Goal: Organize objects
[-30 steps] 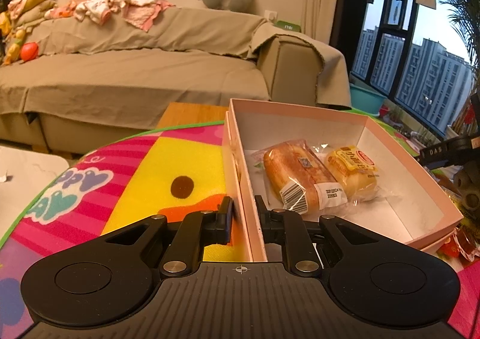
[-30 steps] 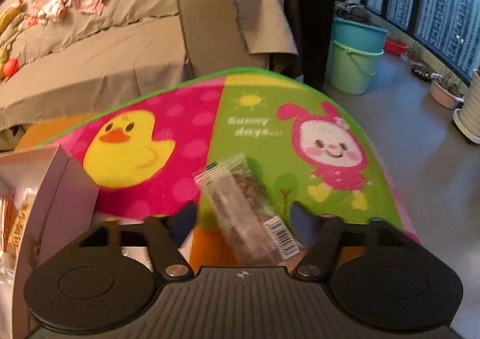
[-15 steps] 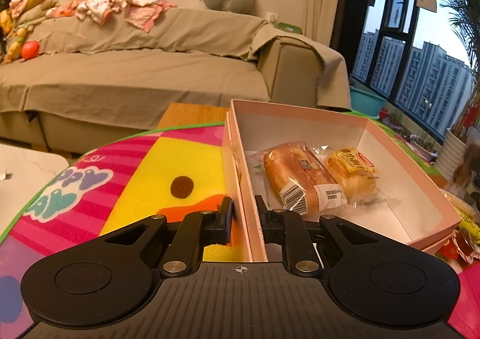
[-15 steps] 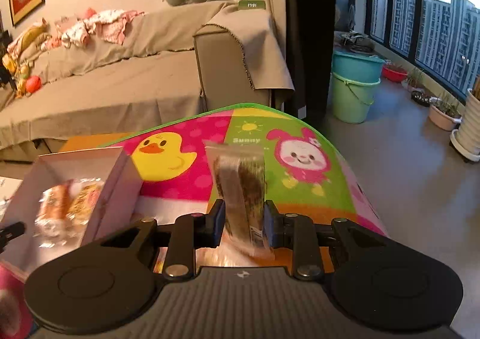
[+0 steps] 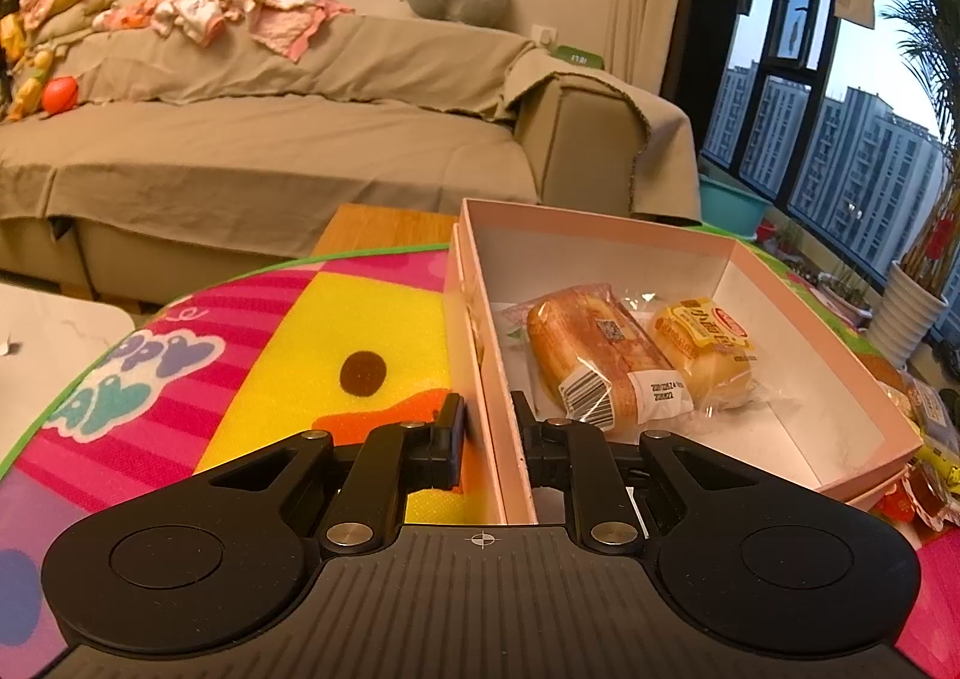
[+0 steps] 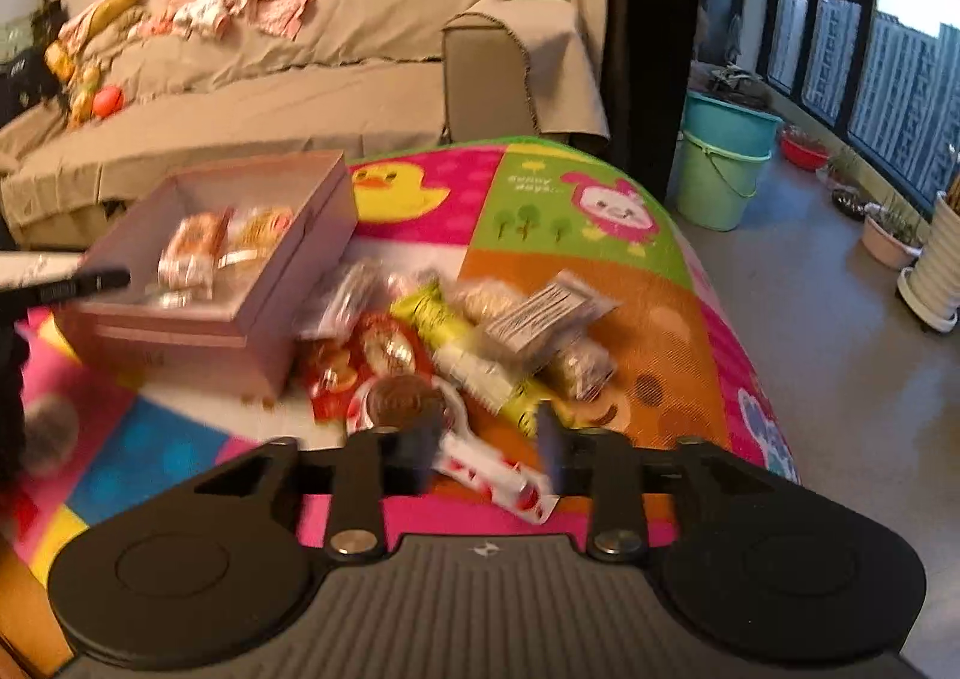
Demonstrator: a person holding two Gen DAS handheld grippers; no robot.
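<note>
Gripping the box: the left gripper (image 5: pixel 486 415) has its fingers drawn narrow on the near wall of the pink box (image 5: pixel 600 259), one finger outside and one inside.
Right fingers: the right gripper (image 6: pixel 485 436) has just been opening. Its fingers stand moderately apart above the snack pile (image 6: pixel 468 331) and hold nothing. A white-and-red wrapper (image 6: pixel 492 475) lies below the gap, and the pads do not press on it.
Box: it is shallow, rectangular card, pink outside and white inside, with no lid on. It sits on the play mat (image 5: pixel 336 331) that covers the bench.
Box contents: there are two clear-wrapped items side by side. One is a golden bread loaf (image 5: pixel 594 361) with a barcode label; the other is a yellow-labelled cake (image 5: pixel 702 349), rounder and paler.
Only in the left view: the wrappers' print is sharp, and the bench's wooden edge (image 5: pixel 384 223) shows beyond the mat.
Only in the right view: the whole pile shows, just beside the box's right side. It has crinkled foil and plastic packets, a yellow-green bar (image 6: pixel 444 325) and a round chocolate-brown disc (image 6: pixel 408 400). Two plastic buckets (image 6: pixel 726 168) stand on the floor. This view is motion-blurred.
Textures: the mat is soft and brightly printed with cartoons. The sofa (image 5: pixel 270 150) is draped in tan cloth.
</note>
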